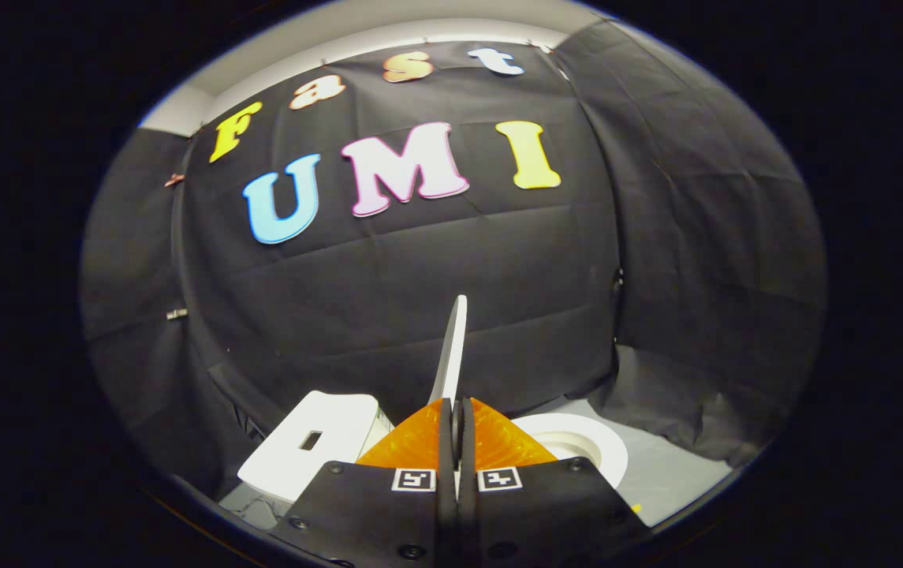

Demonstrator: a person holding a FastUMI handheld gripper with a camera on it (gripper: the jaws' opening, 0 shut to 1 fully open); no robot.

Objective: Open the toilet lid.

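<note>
Two fingers pinch the raised toilet lid (451,347), seen edge-on.
Left to right: white tank (305,454) with a rectangular slot on top, left of the fingers; gripper (457,430) clamped on the lid's lower edge, lid upright beyond; seat ring (589,446) on the right, partly hidden by the fingers. Square markers on the fingers, unreadable. Grey floor (672,477) beyond.

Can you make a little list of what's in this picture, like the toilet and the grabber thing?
lid: raised, seen edge-on, rising up from between the fingers
gripper: closed on the lid's edge, both fingers pressing it
seat: white ring, uncovered, just beyond the fingers to one side
tank: white box on the other side of the lid
wall: black cloth behind
</note>
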